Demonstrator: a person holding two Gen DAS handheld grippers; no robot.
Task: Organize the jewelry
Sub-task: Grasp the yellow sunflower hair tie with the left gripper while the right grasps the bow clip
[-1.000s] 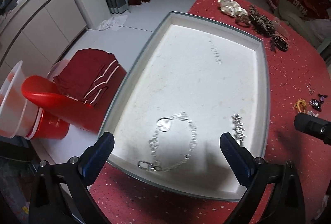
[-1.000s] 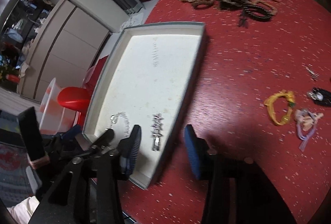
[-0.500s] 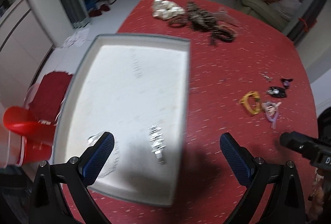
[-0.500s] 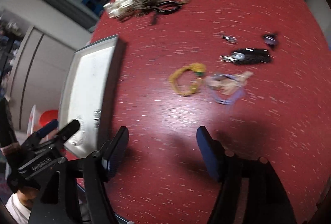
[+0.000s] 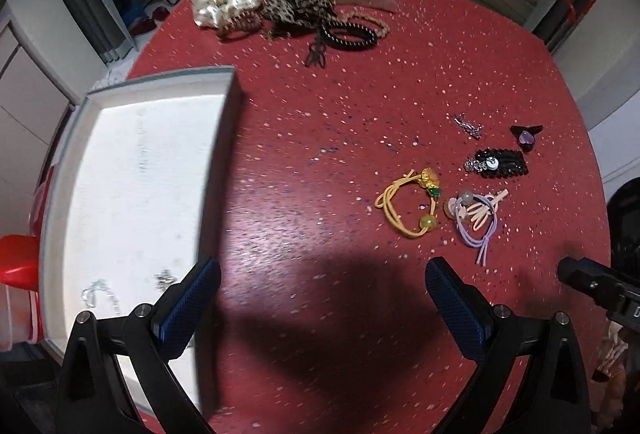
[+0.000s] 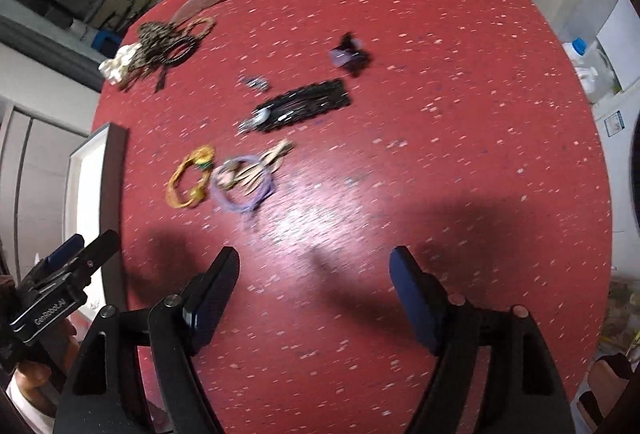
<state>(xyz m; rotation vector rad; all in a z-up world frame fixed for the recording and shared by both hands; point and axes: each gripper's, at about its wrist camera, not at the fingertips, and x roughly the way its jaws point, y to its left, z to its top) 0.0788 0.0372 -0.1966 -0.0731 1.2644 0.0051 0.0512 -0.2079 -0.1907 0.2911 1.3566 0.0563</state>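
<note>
**Both grippers head for the loose jewelry**

On the far left sits the white tray (image 5: 120, 173), with its near end by the left gripper. Two small silver pieces (image 5: 104, 294) lie in its near corner, though they are too blurry to name for sure. The left gripper (image 5: 320, 298) hangs over bare red table (image 5: 320, 153) with its fingers wide apart and nothing between them.

To the right of the middle lies the next bunch of things: a yellow band (image 5: 408, 205), a purple band (image 5: 476, 218), a black clip (image 5: 500, 163), a tiny silver piece (image 5: 468, 125) and a small dark clip (image 5: 526, 135). At the far end of the table is a heap of hair ties (image 5: 288, 9).

The right gripper (image 6: 316, 286) has just been opening its fingers, and nothing is between them. It hangs over bare table, near the purple band but not touching it.

It looks like the step in hand is going for the next piece. The next move calls for coming down over one small thing, perhaps the purple band, closing on it softly, then carrying it left to the tray.
</note>
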